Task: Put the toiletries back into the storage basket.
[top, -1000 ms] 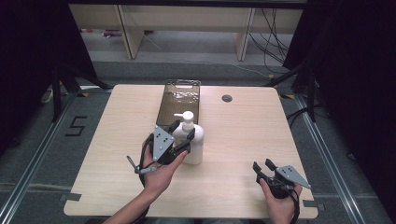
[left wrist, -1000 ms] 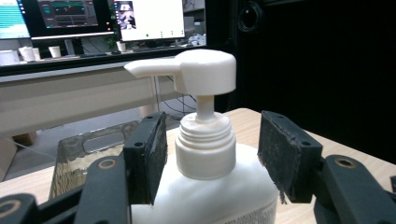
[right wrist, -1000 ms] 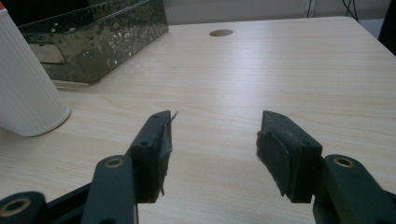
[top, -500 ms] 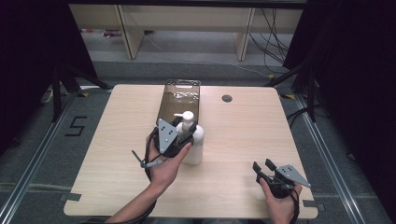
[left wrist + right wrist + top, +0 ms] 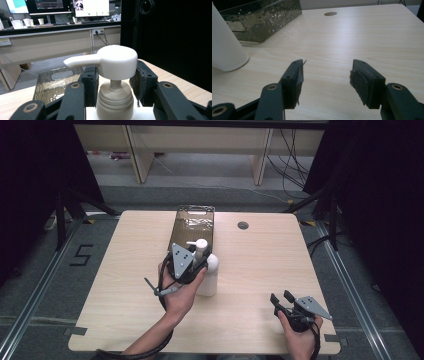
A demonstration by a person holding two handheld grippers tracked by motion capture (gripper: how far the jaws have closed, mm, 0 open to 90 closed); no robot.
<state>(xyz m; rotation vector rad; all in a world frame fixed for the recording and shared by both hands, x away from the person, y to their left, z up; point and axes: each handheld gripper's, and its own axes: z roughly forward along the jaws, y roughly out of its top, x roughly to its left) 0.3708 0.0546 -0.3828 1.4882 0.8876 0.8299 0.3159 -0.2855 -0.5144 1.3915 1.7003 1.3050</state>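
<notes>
The white pump bottle (image 5: 207, 270) stood upright near the middle of the tabletop (image 5: 260, 265), its long axis vertical, just in front of the dark glass tray (image 5: 192, 220). In the left gripper view its spout pointed to the left; from above it pointed toward the table's left edge. The left gripper (image 5: 192, 265) had just been closing, its fingers (image 5: 90, 83) flanking the bottle's neck beneath the pump head, not yet clearly pressing. The right gripper (image 5: 282, 299) rested near the tabletop's front right corner, fingers spread and empty.
</notes>
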